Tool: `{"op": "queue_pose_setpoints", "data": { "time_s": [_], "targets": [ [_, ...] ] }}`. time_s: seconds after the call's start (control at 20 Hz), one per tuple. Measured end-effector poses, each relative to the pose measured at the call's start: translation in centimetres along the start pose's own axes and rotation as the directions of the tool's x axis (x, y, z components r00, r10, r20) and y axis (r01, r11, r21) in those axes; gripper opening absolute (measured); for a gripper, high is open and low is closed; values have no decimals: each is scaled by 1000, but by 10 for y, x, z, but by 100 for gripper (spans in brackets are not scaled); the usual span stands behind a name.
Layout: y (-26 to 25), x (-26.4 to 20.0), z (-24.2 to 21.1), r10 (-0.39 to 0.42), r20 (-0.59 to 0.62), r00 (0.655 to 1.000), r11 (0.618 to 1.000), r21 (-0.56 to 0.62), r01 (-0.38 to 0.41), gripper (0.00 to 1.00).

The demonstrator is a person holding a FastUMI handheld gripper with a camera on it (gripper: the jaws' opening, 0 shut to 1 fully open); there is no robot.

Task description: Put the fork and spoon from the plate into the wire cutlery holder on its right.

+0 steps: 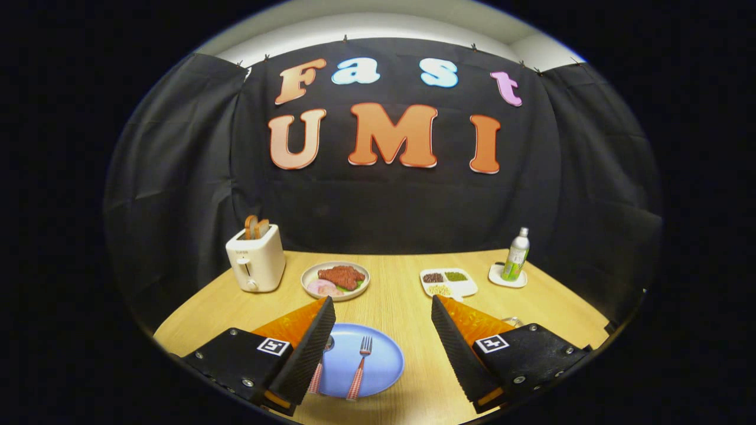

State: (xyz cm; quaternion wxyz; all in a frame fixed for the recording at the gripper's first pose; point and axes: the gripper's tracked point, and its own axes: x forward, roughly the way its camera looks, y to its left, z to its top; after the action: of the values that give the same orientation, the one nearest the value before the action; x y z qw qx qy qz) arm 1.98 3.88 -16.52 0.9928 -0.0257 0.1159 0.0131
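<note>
Blue plate (pixel 378 366) — tool (pixel 378 316) agape above.

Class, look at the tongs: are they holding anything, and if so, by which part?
Nothing is held. The tongs stand wide open above the blue plate, where the fork lies between the fingers and the spoon beside it.

Blue round plate (pixel 378 363) on the counter (pixel 401 301), fork (pixel 360 369) with red checked handle lying on it, tines away, spoon (pixel 322 366) just beside it on the left, same handle, partly hidden, wire cutlery holder hardly visible.
</note>
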Motion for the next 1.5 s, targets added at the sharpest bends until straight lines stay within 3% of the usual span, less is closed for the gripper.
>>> {"op": "queue_pose_setpoints", "data": {
  "time_s": [0.3,0.5,0.6,0.9,1.25,1.5],
  "targets": [
    [10,22,-97,12,-181,983,1000,-5,-13,99],
    [14,31,-125,13,-266,964,999,-36,-24,98],
    [17,34,-134,21,-298,954,999,-17,-28,93],
    [27,36,-152,41,-362,931,998,-30,-56,65],
    [27,39,-159,42,-400,916,999,-7,-49,18],
    [17,33,-139,57,-398,916,998,12,-56,10]
  ]
}}
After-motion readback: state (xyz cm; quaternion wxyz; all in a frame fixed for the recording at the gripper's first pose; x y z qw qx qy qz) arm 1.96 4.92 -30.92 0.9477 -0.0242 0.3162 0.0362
